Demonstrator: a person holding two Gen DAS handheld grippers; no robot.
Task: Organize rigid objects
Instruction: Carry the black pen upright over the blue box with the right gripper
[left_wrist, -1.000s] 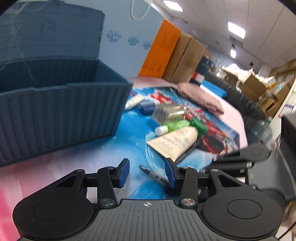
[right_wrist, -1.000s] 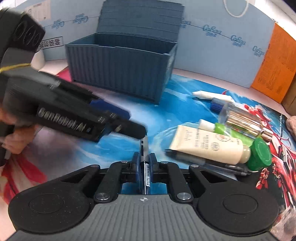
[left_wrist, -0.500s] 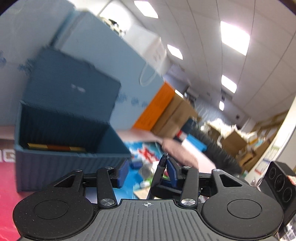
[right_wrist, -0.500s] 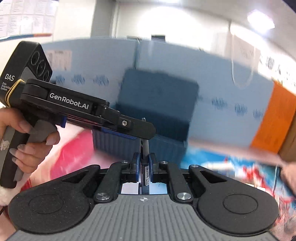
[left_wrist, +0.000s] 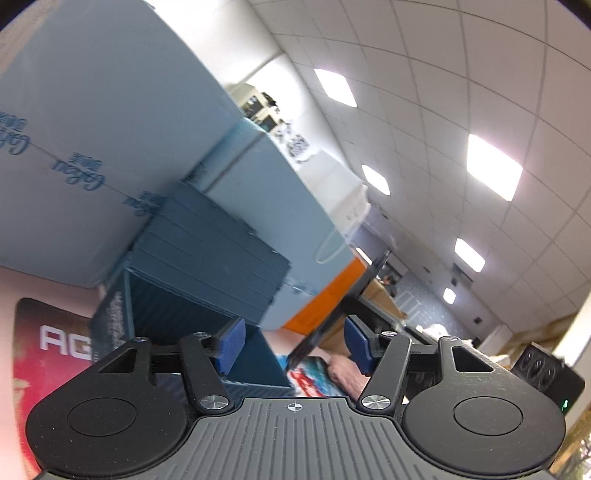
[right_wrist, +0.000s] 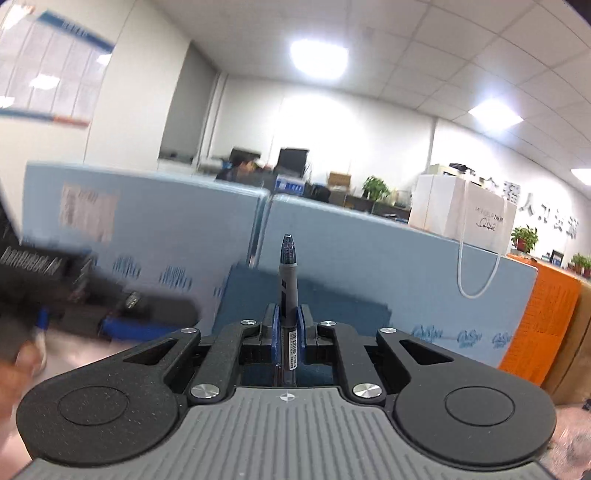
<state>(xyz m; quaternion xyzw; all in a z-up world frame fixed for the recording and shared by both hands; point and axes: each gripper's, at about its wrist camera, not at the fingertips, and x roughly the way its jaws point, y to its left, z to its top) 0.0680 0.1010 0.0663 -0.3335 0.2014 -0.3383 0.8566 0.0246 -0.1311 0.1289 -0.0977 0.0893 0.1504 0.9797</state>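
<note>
My right gripper is shut on a dark pen, which stands upright between the blue pads with its tip up. The pen also shows in the left wrist view as a dark slanted bar beside the right pad. My left gripper is open and empty, tilted upward. The dark blue ribbed storage box with its lid up lies ahead and to the left of it; only the blurred lid shows behind the pen in the right wrist view. The left gripper appears blurred in the right wrist view.
Light blue partition panels stand behind the box, with an orange panel and a white paper bag at the right. A red and blue mat covers the table. Both cameras point mostly at the ceiling.
Both grippers have lifted off the table and tilted upward. The right gripper carries the pen up with it; the table items have dropped out of view. The left gripper stays open.
</note>
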